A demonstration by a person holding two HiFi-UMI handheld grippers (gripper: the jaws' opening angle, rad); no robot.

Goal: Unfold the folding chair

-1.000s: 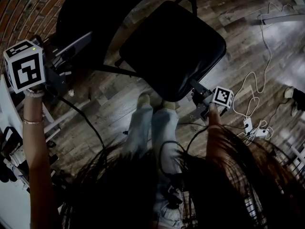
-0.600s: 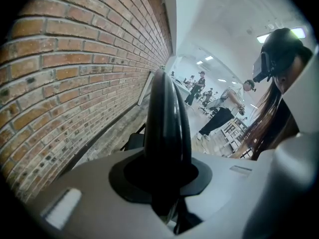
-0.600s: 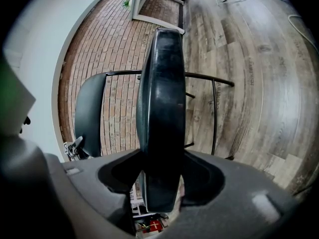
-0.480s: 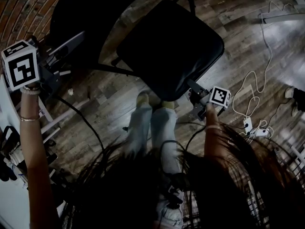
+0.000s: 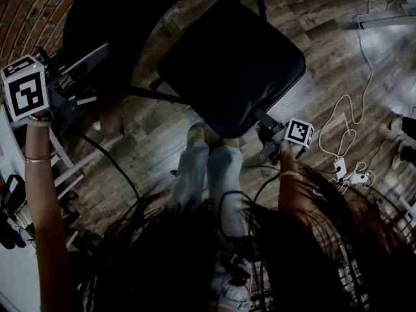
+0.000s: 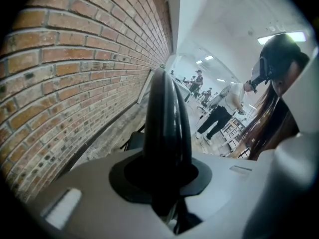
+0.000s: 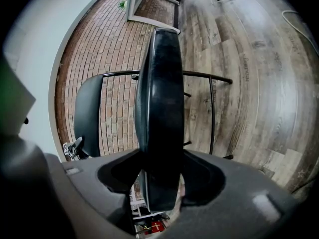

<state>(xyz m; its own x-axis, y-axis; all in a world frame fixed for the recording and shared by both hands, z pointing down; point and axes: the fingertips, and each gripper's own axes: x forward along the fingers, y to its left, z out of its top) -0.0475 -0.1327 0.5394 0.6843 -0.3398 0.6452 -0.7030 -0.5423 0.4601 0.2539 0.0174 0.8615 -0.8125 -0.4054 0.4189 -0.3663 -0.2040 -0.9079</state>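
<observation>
left gripper (image 5: 97, 56) is clamped on the edge of the backrest (image 5: 123, 18). in the left gripper view a smooth, glossy black rounded edge fills the gap between the matte grey plastic jaws. right gripper (image 5: 266, 123) is pinching the seat (image 5: 234, 64) at the corner closest to the person's feet. in the right gripper view the seat runs edge-on straight out from between the jaws, a thick black pad with a slightly shiny, vinyl-looking skin and soft rounded sides.

so both ends of the folding chair (image 5: 195, 77) are held. the seat is a rounded square lying face up toward the head camera, and the backrest is a curved dark panel off to its upper left. thin black metal tubes (image 7: 209, 78) make up the frame, bent into a hoop beyond the seat.

the chair stands on a wood plank floor (image 5: 325, 77), grey-brown with visible grain, right in front of the person's light jeans (image 5: 208, 174). a rough red brick wall (image 6: 75, 73) runs along the left side. a thin white cable (image 5: 354, 109) loops loosely across the planks to the right, well apart from the chair.
</observation>
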